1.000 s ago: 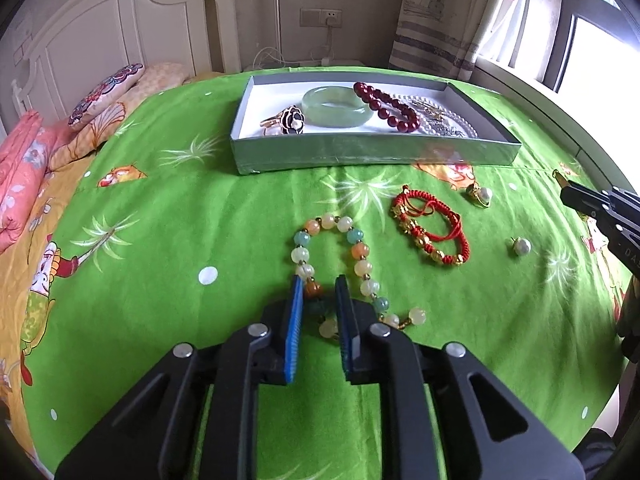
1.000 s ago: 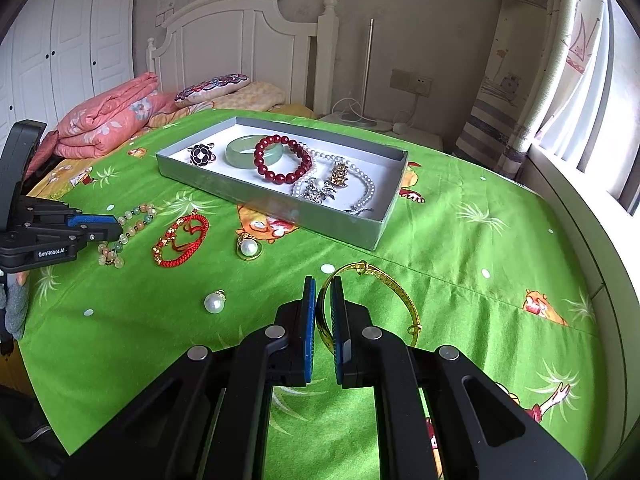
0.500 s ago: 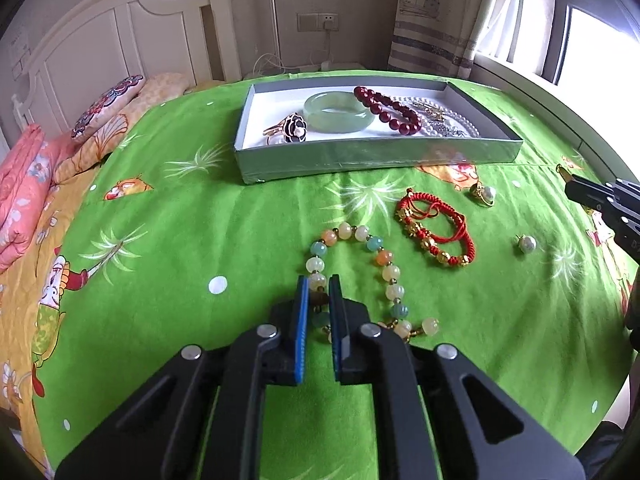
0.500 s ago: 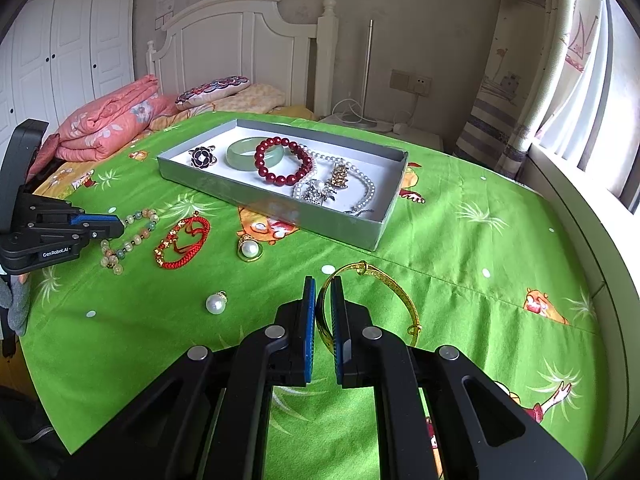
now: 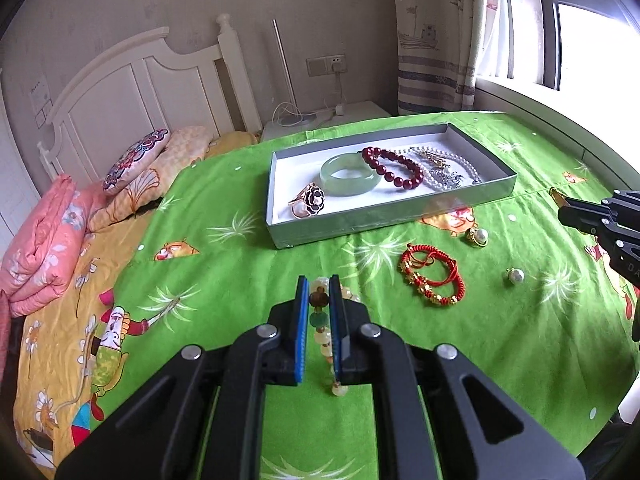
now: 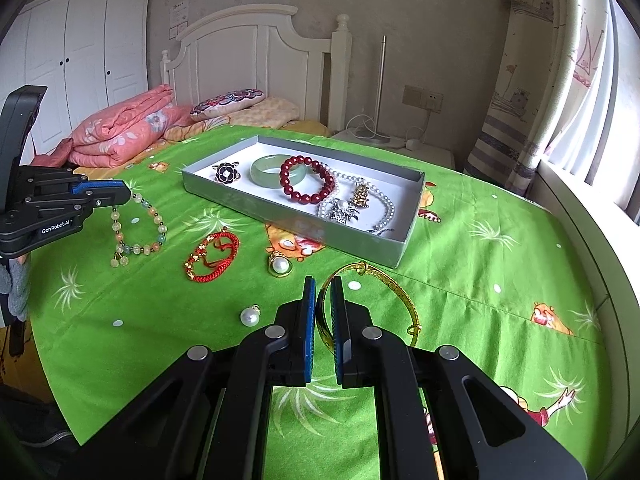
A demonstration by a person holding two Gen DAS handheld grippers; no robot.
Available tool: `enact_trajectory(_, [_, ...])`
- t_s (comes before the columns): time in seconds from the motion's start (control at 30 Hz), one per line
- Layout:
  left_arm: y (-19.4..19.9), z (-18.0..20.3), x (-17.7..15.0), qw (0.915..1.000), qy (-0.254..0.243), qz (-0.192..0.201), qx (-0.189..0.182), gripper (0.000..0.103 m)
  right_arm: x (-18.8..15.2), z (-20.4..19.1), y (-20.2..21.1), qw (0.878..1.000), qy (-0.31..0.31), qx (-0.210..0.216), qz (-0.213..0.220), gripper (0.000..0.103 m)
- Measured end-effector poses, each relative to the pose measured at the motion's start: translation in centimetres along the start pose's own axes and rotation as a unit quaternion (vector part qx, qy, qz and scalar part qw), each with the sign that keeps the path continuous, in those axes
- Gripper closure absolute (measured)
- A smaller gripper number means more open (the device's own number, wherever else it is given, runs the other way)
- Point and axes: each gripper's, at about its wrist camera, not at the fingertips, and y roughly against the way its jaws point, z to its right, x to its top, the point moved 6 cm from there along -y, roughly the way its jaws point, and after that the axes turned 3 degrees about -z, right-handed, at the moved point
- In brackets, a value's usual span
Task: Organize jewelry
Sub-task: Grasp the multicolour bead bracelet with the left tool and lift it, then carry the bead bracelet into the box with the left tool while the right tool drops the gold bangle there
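Beads hang in a loop from the left gripper (image 5: pixel 319 300), which is squeezed tight on the bead bracelet (image 6: pixel 136 228) up off the green cover. Box (image 5: pixel 472 196) sits straight ahead of it and a bit right, long side facing it. Right gripper (image 6: pixel 323 312) is pinched on the gold bangle (image 6: pixel 384 284), near the box's corner.

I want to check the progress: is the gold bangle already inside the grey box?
No, the gold bangle lies on the green bedcover outside the grey box, gripped at its near edge by the right tongs.
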Motion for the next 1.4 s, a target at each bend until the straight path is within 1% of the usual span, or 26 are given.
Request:
enact_trajectory(0.3, [1.3, 0.0, 1.7, 0.9997, -0.012, 0.020, 0.008, 0.094, 1.2, -0.8, 0.1, 1.000, 0.019, 0.003, 0.008, 0.095])
enact_trajectory(0.6, [1.7, 0.7, 3.7, 0.9991, -0.019, 0.036, 0.011, 0.094, 3.9, -1.9, 0.1, 0.998, 0.051, 0.004, 0.027, 0.095])
enact_trajectory(0.77, [2.3, 0.8, 5.2, 0.9984, -0.015, 0.053, 0.010, 0.094, 5.2, -1.5, 0.0, 0.998, 0.048, 0.011, 0.036, 0.095])
enact_trajectory(0.9, [2.3, 0.9, 5.7, 0.9982, 0.002, 0.060, -0.003, 0.094, 5.8, -1.0, -0.5, 0.998, 0.036, 0.027, 0.035, 0.095])
enact_trajectory(1.03, [2.1, 1.7, 6.1, 0.9975, 0.020, 0.063, -0.026, 0.094, 5.9, -1.3, -1.4, 0.998, 0.036, 0.043, 0.029, 0.095])
enact_trajectory(1.17, [1.3, 3.1, 7.1, 0.9973, 0.013, 0.062, -0.038, 0.094, 6.6, -1.7, -3.2, 0.997, 0.037, 0.059, 0.019, 0.095])
enact_trajectory(1.23, [0.7, 3.4, 7.8, 0.9973, 0.009, 0.060, -0.042, 0.094, 7.1, -1.9, -4.0, 0.997, 0.040, 0.060, 0.015, 0.095])
enact_trajectory(1.3, [-0.1, 3.4, 8.7, 0.9968, 0.015, 0.056, -0.055, 0.094, 7.7, -1.6, -4.9, 0.998, 0.039, 0.056, 0.011, 0.095])
enact_trajectory(1.4, [-1.8, 3.0, 10.5, 0.9970, 0.018, 0.050, -0.057, 0.094, 8.5, -0.8, -6.1, 0.998, 0.026, 0.056, 0.004, 0.095])
